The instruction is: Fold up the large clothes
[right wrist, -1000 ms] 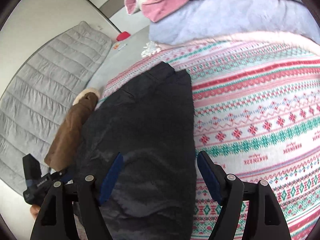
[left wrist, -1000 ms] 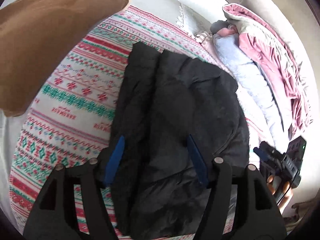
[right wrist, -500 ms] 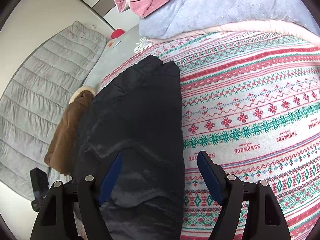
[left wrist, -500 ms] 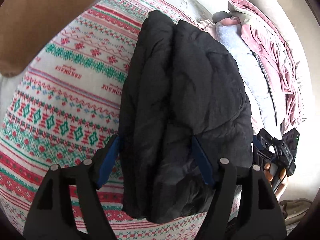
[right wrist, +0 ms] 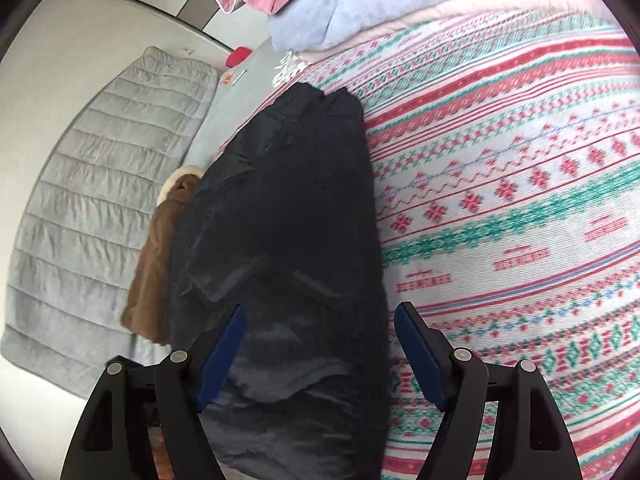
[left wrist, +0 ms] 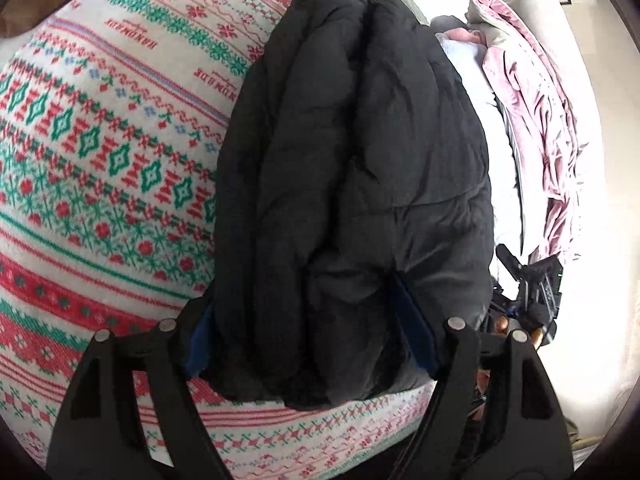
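Bed (left wrist: 100, 184), patterned blanket, carries the black coat (left wrist: 352, 184), folded lengthwise into a long bundle. Its near end sits between the fingers of the left gripper (left wrist: 316, 328), which have just been opening, spread wide, pads not visibly pressing. Right gripper (right wrist: 320, 356) open over the same end. Step, by my reading: regrasping the near end. Next: close both, fold in 2.

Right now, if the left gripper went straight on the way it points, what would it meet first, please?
Most likely the black padded jacket: the left gripper stands open astride its near end, which bulges between the fingers. Depth is hard to judge.
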{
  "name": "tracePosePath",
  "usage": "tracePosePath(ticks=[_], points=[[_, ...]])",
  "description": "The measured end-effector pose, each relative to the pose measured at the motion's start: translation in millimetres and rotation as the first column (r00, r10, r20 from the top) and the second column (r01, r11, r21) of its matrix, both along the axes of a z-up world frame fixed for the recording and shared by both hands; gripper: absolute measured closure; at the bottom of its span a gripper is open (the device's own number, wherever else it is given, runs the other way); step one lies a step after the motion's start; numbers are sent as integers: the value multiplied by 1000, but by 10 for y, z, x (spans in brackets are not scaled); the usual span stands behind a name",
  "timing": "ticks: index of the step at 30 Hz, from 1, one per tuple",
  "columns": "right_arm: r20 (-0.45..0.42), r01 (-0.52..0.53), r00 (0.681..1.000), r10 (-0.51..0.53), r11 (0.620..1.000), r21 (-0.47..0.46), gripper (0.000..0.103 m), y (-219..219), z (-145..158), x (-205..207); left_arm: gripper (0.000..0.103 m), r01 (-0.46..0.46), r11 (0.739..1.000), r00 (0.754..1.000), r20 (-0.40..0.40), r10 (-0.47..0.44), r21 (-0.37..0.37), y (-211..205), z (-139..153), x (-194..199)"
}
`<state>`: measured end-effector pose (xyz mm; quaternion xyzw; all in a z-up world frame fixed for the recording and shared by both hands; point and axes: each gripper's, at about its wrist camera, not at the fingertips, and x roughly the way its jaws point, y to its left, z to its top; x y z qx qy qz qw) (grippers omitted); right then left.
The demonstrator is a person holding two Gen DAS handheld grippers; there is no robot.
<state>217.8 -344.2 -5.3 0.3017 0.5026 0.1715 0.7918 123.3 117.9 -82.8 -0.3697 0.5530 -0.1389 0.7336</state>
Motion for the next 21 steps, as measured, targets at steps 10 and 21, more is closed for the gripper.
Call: tracePosePath(ticks=[10,21], points=[[-3,58,998,-58,996,71,18,-144,-47,500,24,-21,999,1000,1,21,-25,21,-41,-182],[-33,14,999,-10,993,119,18,62,-412,1010,24,5,999,999,43,-6,33,-153,-10,-178]])
